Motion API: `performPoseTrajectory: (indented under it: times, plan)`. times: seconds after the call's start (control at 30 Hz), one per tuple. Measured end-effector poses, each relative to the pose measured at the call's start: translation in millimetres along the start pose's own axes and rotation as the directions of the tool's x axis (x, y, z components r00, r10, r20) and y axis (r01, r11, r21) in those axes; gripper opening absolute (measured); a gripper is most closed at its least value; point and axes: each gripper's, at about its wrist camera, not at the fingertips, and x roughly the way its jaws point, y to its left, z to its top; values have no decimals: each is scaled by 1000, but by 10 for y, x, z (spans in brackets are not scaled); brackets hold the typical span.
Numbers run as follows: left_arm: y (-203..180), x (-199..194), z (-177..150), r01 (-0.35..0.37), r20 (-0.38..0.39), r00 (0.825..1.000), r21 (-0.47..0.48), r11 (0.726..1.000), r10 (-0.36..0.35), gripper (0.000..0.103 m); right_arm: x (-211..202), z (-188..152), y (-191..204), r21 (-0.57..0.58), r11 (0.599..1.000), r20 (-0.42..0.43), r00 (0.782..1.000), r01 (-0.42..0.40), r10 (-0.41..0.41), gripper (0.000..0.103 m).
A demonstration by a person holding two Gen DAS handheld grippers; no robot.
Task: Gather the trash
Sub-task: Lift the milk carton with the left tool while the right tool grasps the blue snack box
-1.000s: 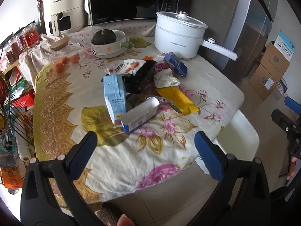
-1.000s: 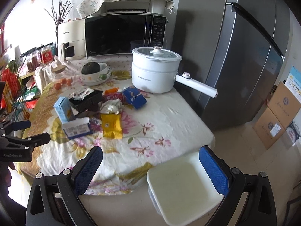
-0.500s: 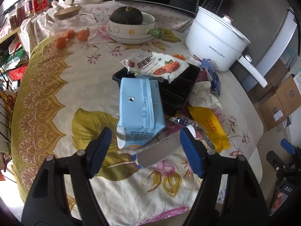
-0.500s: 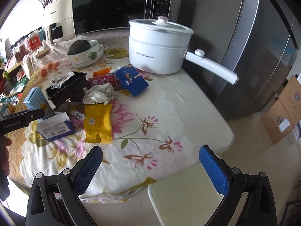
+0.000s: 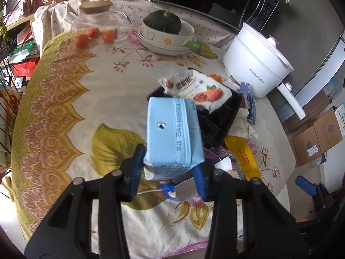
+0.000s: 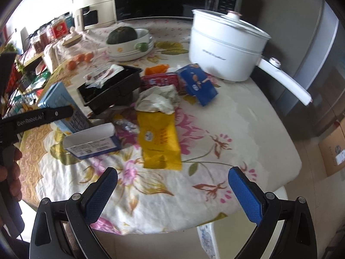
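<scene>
A light blue carton (image 5: 172,129) stands upright on the flowered tablecloth (image 5: 64,112). My left gripper (image 5: 168,174) is closing on its lower end, and both blue pads touch its sides. Behind it lies a black tray (image 5: 217,118) with a snack wrapper (image 5: 198,90) on top. My right gripper (image 6: 172,194) hangs open over the table's front edge with nothing between its fingers. Ahead of it lie a yellow packet (image 6: 158,142), a crumpled tissue (image 6: 158,101), a blue packet (image 6: 198,84) and an open white-and-blue box (image 6: 92,140).
A white pot (image 6: 226,45) with a long handle stands at the back right. A bowl holding a dark squash (image 5: 166,34) and a glass jar with oranges (image 5: 94,28) sit at the back. Cardboard boxes (image 5: 317,138) are on the floor to the right.
My left gripper came down to the blue carton and its jaws narrowed from wide open to touching the carton's sides. My right gripper moved in closer over the table and stayed open.
</scene>
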Motion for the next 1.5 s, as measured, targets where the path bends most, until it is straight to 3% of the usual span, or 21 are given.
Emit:
performPoseTrajectory:
  times: [0.23,0.53,0.67,0.8,1.07,1.33,1.5]
  plan:
    - [428,-352,-32,17,41,999,-15,1000,-16,43,180,73,309,48,993,-51,993,-108,111,103]
    - [761,-562,-76,54,51,997,-46,998,-52,43,384,275,642,244,950,-37,977,-196,211,103]
    - [793,-579,-101,57,48,997,-46,997,-55,43,592,344,749,249,959,-37,989,-133,147,103]
    - [787,-637,-112,58,59,997,-27,998,-56,43,770,275,705,235,971,-90,993,-51,74,103]
    - [791,-714,-128,92,67,994,-27,995,-91,43,620,103,408,146,988,-109,994,47,-31,103]
    - [697,-734,-166,135,56,989,-26,990,-134,43,278,-56,-14,218,975,-82,997,32,-15,103]
    - [653,-725,-200,126,47,991,-7,992,-126,43,309,-26,190,261,964,-85,993,-55,80,103]
